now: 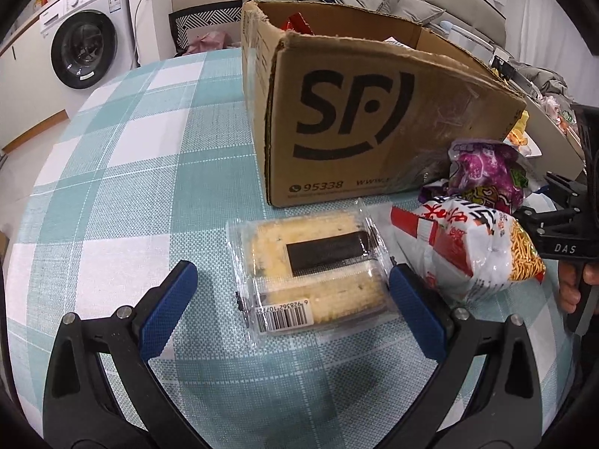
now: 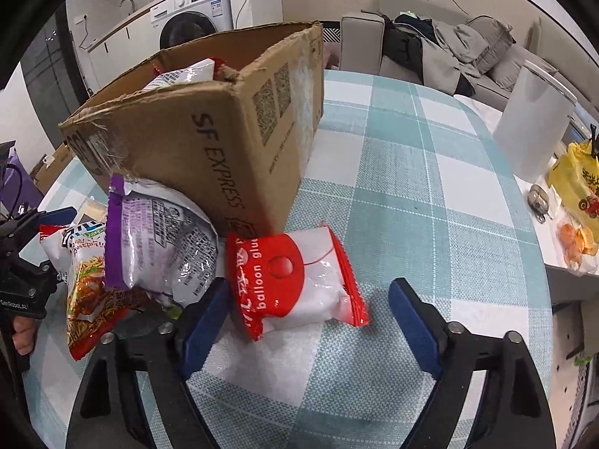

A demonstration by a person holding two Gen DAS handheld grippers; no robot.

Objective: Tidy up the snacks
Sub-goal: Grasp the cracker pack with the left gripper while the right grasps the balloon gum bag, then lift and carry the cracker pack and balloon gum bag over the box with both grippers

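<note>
An open SF cardboard box (image 1: pixel 374 119) stands on the checked tablecloth (image 1: pixel 131 187) with snack packs inside; it also shows in the right wrist view (image 2: pixel 209 138). My left gripper (image 1: pixel 292 280) is open, its blue pads either side of a clear pack of yellow cake (image 1: pixel 310 265) lying flat. A noodle snack bag (image 1: pixel 464 247) and a purple bag (image 1: pixel 483 168) lie to its right. My right gripper (image 2: pixel 310 299) is open around a red and white balloon-glue pack (image 2: pixel 295 280). The purple bag (image 2: pixel 157 239) and noodle bag (image 2: pixel 86 284) lie left of it.
A white cylinder container (image 2: pixel 531 127) stands at the table's right edge. A yellow bag (image 2: pixel 576 183) and orange snacks (image 2: pixel 576 243) lie on a side surface. A washing machine (image 1: pixel 82 45) and a sofa with clothes (image 2: pixel 449 45) stand beyond the table.
</note>
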